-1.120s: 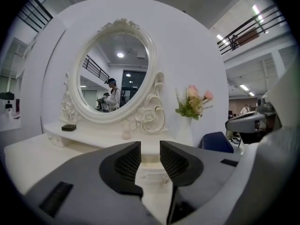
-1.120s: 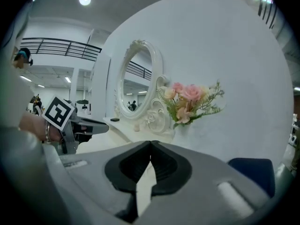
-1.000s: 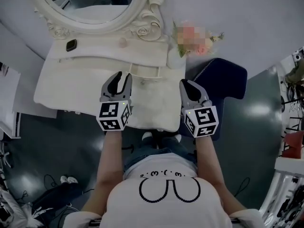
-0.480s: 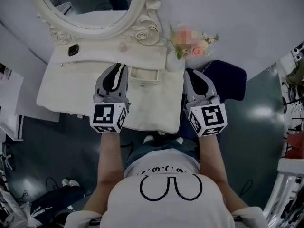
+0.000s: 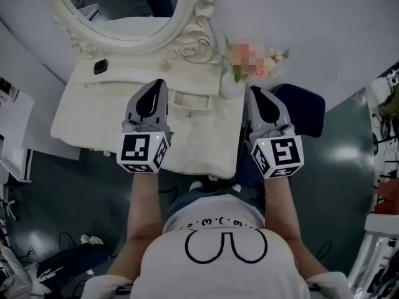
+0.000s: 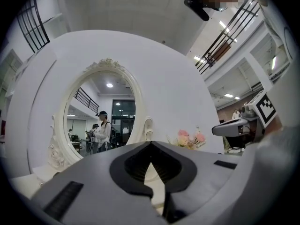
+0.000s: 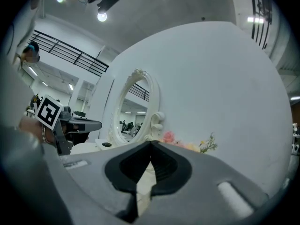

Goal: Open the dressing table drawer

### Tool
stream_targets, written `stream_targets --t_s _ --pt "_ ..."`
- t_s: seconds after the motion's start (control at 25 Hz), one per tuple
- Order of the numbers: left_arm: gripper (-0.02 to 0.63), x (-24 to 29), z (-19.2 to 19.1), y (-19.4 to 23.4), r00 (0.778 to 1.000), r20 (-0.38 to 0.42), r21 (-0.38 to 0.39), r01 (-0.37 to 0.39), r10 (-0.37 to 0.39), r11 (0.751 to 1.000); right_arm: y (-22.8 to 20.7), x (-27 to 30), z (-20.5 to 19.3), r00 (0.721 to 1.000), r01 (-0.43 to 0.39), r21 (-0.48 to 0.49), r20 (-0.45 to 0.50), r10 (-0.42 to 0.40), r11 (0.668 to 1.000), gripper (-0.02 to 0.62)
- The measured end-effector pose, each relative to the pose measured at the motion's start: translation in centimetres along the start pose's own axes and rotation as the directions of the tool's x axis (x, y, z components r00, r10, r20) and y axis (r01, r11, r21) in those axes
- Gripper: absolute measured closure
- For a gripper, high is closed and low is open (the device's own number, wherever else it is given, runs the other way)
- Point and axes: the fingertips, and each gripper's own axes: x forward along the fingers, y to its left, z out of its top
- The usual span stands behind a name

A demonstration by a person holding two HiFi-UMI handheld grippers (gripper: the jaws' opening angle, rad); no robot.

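Note:
The white dressing table (image 5: 93, 123) stands below me under an oval mirror (image 5: 118, 5). A small drawer front (image 5: 190, 99) with a knob (image 5: 187, 113) sits in the table's raised back part, between my two grippers. My left gripper (image 5: 160, 83) hovers above the table just left of that drawer, its jaws shut on nothing. The right gripper (image 5: 254, 90) hangs over the table's right edge, also shut and empty. In the left gripper view the left gripper (image 6: 151, 143) points level at the mirror (image 6: 103, 121). In the right gripper view the right gripper (image 7: 151, 143) has its tips meeting.
A vase of flowers (image 5: 249, 64) stands at the table's back right corner, close to the right gripper. A small black object (image 5: 100, 66) lies on the back left of the table. A dark blue seat (image 5: 305, 114) is at the table's right side.
Both grippers have risen and moved towards the mirror. The left gripper's jaws, apart a second ago, have closed.

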Motion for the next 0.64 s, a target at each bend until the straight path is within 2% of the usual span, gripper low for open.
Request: stream_targets --t_s 0.36,0.64 --pt "0.607 0.5 0.7 -0.5 1.0 0.01 0.004 0.013 -0.013 1.0 0.3 0.5 0.2 1.0 -0.028 -0.018 -0.01 0.028 0.999 0.598" --pt "0.607 0.4 -0.2 -0.7 1.0 0.004 -0.003 0.008 -0.008 1.0 0.5 0.6 -0.6 0.999 -0.048 -0.023 -0.02 0.048 0.999 0.598"
